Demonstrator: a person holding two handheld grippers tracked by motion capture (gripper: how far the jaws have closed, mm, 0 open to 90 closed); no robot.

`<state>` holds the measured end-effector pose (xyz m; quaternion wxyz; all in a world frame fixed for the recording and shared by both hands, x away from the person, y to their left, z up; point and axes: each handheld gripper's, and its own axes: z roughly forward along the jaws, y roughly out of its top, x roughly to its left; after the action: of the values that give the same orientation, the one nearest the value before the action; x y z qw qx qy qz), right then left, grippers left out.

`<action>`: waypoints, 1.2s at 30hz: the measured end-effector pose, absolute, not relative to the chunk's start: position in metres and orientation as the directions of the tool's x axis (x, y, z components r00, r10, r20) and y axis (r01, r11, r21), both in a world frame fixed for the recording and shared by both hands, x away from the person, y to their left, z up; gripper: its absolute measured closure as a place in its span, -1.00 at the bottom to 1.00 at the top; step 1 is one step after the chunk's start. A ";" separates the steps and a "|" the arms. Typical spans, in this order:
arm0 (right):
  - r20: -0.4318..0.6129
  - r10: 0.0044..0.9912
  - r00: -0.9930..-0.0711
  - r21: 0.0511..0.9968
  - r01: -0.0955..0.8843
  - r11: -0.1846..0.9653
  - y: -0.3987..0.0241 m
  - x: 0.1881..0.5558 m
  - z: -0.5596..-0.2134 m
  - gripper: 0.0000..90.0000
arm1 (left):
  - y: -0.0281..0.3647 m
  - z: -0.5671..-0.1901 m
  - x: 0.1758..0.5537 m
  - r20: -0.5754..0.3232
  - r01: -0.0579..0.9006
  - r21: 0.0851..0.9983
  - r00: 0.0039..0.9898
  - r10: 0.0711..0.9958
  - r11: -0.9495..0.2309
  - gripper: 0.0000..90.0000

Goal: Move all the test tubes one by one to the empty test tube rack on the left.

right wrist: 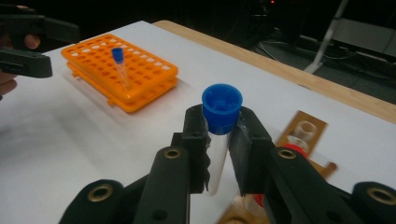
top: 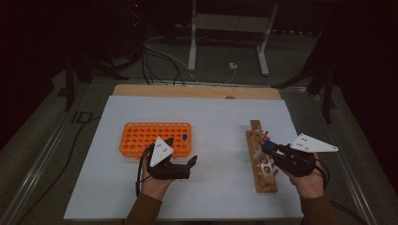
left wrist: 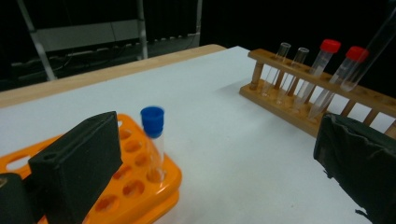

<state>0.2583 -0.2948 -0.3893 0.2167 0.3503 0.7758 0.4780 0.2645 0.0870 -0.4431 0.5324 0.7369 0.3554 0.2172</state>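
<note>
Above the wooden rack [top: 261, 157], the right gripper [right wrist: 218, 140] is clamping a blue-capped tube [right wrist: 220, 126], lifting it clear; next comes carrying it to the orange rack [top: 145, 136], where the open-jawed left gripper [top: 187, 165] is waiting.

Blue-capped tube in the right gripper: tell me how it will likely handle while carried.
The blue-capped tube looks like clear, smooth plastic, so it may slip in the right gripper, whose jaws are clamped just under the cap. It appears empty, probably light. Round and slender, it would likely roll if dropped on the table.

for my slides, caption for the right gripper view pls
Right gripper clamps a blue-capped tube above the wooden rack.
</note>
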 end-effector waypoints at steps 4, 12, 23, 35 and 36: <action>0.013 0.737 -0.675 0.892 0.341 0.297 -0.284 0.263 -0.391 0.72 | 0.081 -0.441 0.264 -0.050 0.282 0.941 0.663 0.747 -0.187 -0.96; 0.047 0.713 -0.700 0.891 0.353 0.287 -0.266 0.271 -0.396 0.72 | 0.066 -0.438 0.266 -0.033 0.265 0.942 0.687 0.725 -0.208 -0.92; 0.077 0.687 -0.722 0.887 0.365 0.284 -0.244 0.278 -0.402 0.72 | 0.040 -0.442 0.271 -0.023 0.259 0.936 0.720 0.693 -0.238 -0.85; 0.092 0.661 -0.745 0.881 0.370 0.295 -0.221 0.280 -0.408 0.72 | 0.001 -0.447 0.270 0.033 0.234 0.918 0.760 0.650 -0.320 -0.48; 0.094 0.660 -0.746 0.880 0.373 0.296 -0.219 0.280 -0.409 0.72 | -0.002 -0.448 0.269 0.041 0.229 0.917 0.761 0.647 -0.327 -0.41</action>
<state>0.2804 -0.2189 -0.4091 0.1447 0.3260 0.7918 0.4958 0.2693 -0.0015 -0.4480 0.5093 0.7881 0.2779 0.2054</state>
